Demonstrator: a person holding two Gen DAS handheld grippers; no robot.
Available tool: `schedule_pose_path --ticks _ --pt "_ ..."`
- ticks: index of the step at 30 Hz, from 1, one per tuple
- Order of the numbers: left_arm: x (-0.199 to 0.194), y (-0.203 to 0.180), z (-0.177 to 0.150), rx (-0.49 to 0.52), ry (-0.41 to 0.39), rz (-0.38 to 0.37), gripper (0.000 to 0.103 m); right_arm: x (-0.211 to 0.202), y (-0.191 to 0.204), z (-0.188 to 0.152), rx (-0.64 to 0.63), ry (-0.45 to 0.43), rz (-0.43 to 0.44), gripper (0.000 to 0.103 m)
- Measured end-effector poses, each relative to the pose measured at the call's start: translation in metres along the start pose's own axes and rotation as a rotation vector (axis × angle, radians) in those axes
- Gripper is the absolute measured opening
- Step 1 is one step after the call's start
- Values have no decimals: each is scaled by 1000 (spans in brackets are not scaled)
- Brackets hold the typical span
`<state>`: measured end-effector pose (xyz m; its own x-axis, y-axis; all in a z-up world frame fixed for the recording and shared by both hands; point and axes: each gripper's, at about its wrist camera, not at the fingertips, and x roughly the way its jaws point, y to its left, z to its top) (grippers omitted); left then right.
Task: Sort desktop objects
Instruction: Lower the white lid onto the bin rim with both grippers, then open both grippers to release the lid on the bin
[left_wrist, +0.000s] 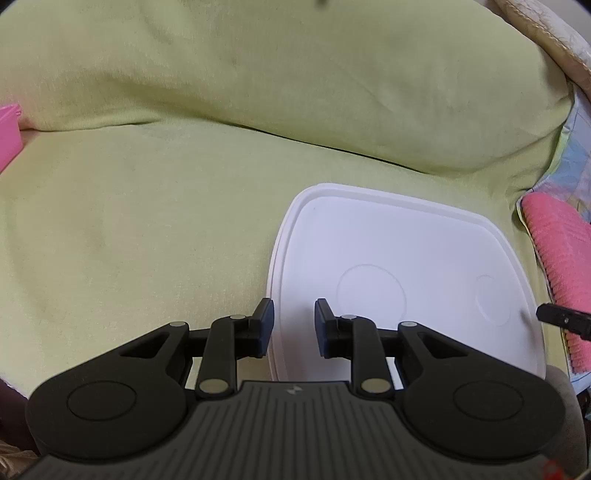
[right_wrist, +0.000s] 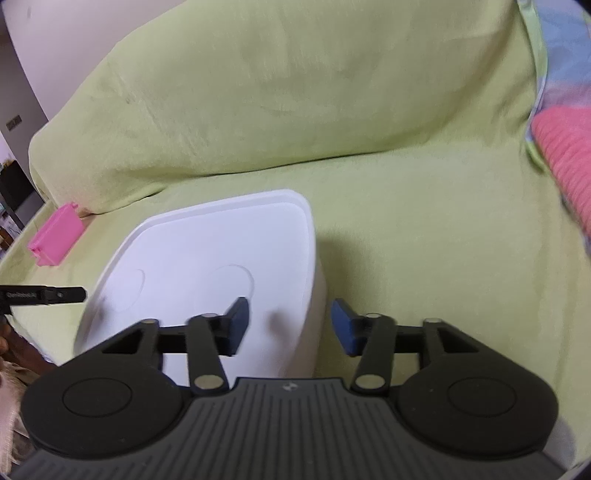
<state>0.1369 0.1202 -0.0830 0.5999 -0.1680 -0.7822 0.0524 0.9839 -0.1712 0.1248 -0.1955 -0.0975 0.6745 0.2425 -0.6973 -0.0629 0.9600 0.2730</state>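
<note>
Right gripper (right_wrist: 290, 325) open, straddling white box (right_wrist: 207, 258) right edge.

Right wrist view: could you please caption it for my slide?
Open right tool straddling the right edge of a lidded white box on a green-covered sofa.

The room was evenly and softly lit, without harsh glare. The white lidded box (right_wrist: 207, 266) looked bright, nearly washed out, its embossed circles faint. It threw a soft shadow onto the green sofa cover (right_wrist: 424, 240) toward three o'clock. The right wrist view was smeared with motion blur, worst on the pink ribbed cushion (right_wrist: 565, 166) at two o'clock and along the box edges. The left wrist view was sharper. Both fisheye views bowed straight lines and darkened to black at the corners.
</note>
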Motion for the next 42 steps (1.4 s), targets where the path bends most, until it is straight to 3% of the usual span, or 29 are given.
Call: schedule_pose_path --ticks 3,11,28,36,37,38,42 --pt "-3 -1 -3 4 -4 0 28 -6 3 -3 -42 -14 -14 20" --pt "0 -3 -8 11 3 -15 28 -3 9 -12 -113 14 -29 11" --pt "10 -8 -14 26 25 -27 28 3 12 -13 -92 33 -12 11" --pt "8 -8 -21 36 30 -36 30 -2 10 -12 -83 44 -2 13" --pt "7 -8 -22 39 31 -37 36 -3 10 -12 -81 48 -1 14" --pt "6 -9 -23 45 31 -35 43 -4 10 -12 -79 52 0 18" --pt "-1 -13 -29 69 34 -28 45 -7 10 -13 -74 68 3 33"
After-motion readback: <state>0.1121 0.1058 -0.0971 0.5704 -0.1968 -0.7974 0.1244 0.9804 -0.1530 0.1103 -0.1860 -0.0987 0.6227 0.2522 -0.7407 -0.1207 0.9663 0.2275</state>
